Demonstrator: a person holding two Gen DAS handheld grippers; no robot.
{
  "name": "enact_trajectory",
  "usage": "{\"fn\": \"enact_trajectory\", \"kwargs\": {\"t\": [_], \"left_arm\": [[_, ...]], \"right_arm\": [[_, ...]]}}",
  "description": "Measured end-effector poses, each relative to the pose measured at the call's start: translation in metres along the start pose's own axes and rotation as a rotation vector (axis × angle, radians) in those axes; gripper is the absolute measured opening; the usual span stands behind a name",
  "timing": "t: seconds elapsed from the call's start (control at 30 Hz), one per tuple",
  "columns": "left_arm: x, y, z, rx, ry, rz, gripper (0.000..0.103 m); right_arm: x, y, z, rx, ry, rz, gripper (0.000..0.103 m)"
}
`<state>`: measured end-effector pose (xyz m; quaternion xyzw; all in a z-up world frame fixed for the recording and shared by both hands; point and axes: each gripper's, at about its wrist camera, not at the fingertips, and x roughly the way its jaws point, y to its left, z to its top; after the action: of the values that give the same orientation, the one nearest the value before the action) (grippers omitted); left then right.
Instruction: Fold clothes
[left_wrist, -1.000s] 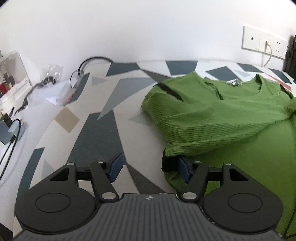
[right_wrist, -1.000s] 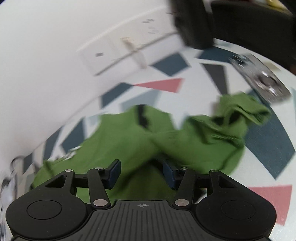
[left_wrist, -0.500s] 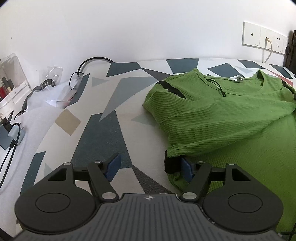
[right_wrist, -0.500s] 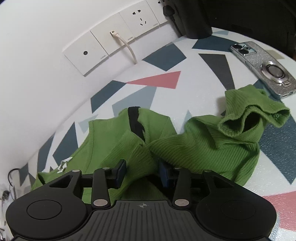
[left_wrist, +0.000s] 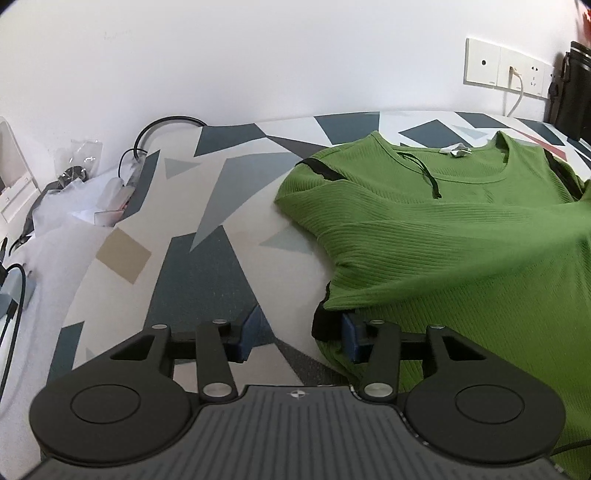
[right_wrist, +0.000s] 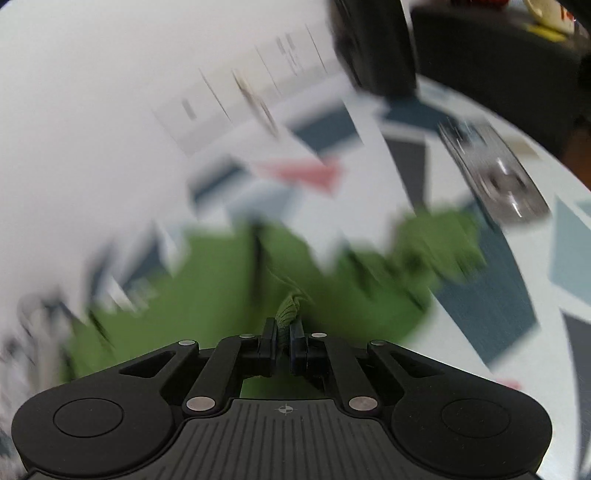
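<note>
Nearest in the right wrist view, the right tool (right_wrist: 283, 341) is clenched on a pinch of ribbed green cloth, a small bunch of it standing up between the closed pads. That pinch belongs to the green top (right_wrist: 207, 291), and the heavy blur everywhere else in this view suggests the tool is in motion, probably carrying the gathered fabric over the garment to make a fold.

In the left wrist view, the left tool (left_wrist: 295, 332) is released, its jaws spread wide and low over the patterned surface (left_wrist: 192, 280). Its right pad (left_wrist: 349, 338) sits at the edge of the green top (left_wrist: 443, 236), beside a black-trimmed cuff (left_wrist: 320, 326); the left pad is over bare surface. It grips nothing, though it seems placed to take that edge or steady it.

Further out, the top lies spread across the surface with its neckline (left_wrist: 469, 177) toward the wall and a sleeve folded in across the body. A white label (left_wrist: 456, 149) shows at the collar. Beyond, cables and plastic bags (left_wrist: 85, 184) lie at the left, and wall sockets (left_wrist: 506, 68) sit behind.
</note>
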<state>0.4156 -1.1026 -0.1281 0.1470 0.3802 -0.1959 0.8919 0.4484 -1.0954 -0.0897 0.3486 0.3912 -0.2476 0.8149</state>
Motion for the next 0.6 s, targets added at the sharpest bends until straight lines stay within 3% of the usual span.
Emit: {"fn": "enact_trajectory", "kwargs": {"t": [0.07, 0.1, 0.17, 0.23, 0.33, 0.4, 0.47, 0.6], "left_arm": [[0.0, 0.002, 0.001, -0.004, 0.028, -0.014, 0.075], [0.0, 0.005, 0.002, -0.011, 0.047, -0.033, 0.076], [-0.008, 0.013, 0.004, -0.028, 0.051, -0.099, 0.076], [-0.018, 0.023, 0.009, -0.058, 0.041, -0.167, 0.076], [-0.028, 0.046, 0.024, -0.184, -0.002, -0.269, 0.076], [-0.021, 0.059, 0.037, -0.298, -0.017, -0.274, 0.076], [-0.007, 0.067, 0.05, -0.373, -0.027, -0.233, 0.076], [0.022, 0.059, 0.067, -0.38, -0.022, -0.19, 0.075]], "right_arm": [[0.01, -0.007, -0.014, -0.011, 0.081, -0.039, 0.009], [0.01, -0.007, -0.019, -0.027, 0.095, -0.059, 0.012], [-0.003, 0.001, -0.019, -0.089, 0.056, -0.097, 0.032], [-0.016, 0.009, -0.019, -0.15, 0.013, -0.123, 0.033], [-0.028, 0.021, -0.011, -0.209, -0.063, -0.084, 0.033], [-0.018, 0.025, -0.005, -0.22, -0.066, -0.079, 0.032], [-0.01, 0.029, 0.0, -0.233, -0.072, -0.075, 0.032], [-0.008, 0.036, -0.001, -0.27, -0.1, -0.067, 0.031]]}}
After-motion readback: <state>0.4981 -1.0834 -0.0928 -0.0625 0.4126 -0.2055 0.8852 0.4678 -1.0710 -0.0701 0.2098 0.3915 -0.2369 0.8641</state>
